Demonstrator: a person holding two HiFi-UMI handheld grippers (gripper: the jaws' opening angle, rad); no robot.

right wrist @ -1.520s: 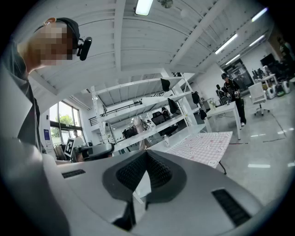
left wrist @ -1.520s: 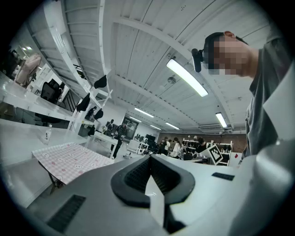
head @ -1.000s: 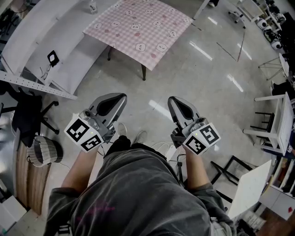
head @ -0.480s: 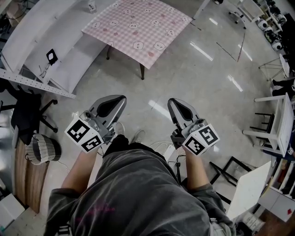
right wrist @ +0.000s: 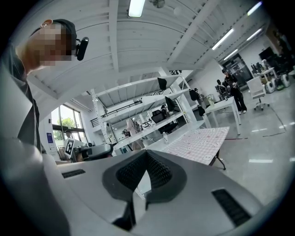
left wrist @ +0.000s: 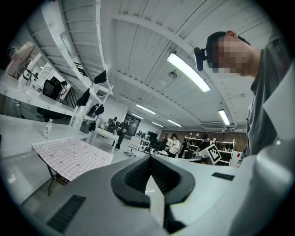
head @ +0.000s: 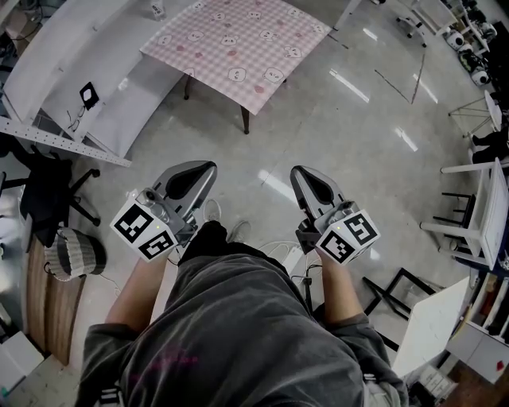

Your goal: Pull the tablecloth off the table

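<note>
The tablecloth (head: 238,48), pink checked and printed with small animal faces, lies spread flat over the tabletop of a small dark-legged table (head: 245,122). Its near edges hang a little over the sides, so it is on the table, not off it.

We hold both grippers low in front of our body. The left gripper (head: 199,171) and the right gripper (head: 306,179) sit side by side over the glossy floor (head: 334,127). Each gripper view shows the jaws pressed together at the tips with nothing pinched between them, on the left gripper (left wrist: 150,159) and the right gripper (right wrist: 146,154) alike.

The cloth lies ahead of the jaws and well apart from them, with bare floor between. It looks about square, so it has no clear long axis, and it is turned so that one corner points back toward us. That corner falls roughly between the two grippers. The body of the cloth sits more to our left, so we judge the left gripper slightly nearer. Reaching an edge would mean closing that gap and spreading the jaws.

We can read no writing. The cubes on the grippers show only black-and-white square markers, and the label on a small bottle (head: 157,9) beyond the table is too small to read.
</note>
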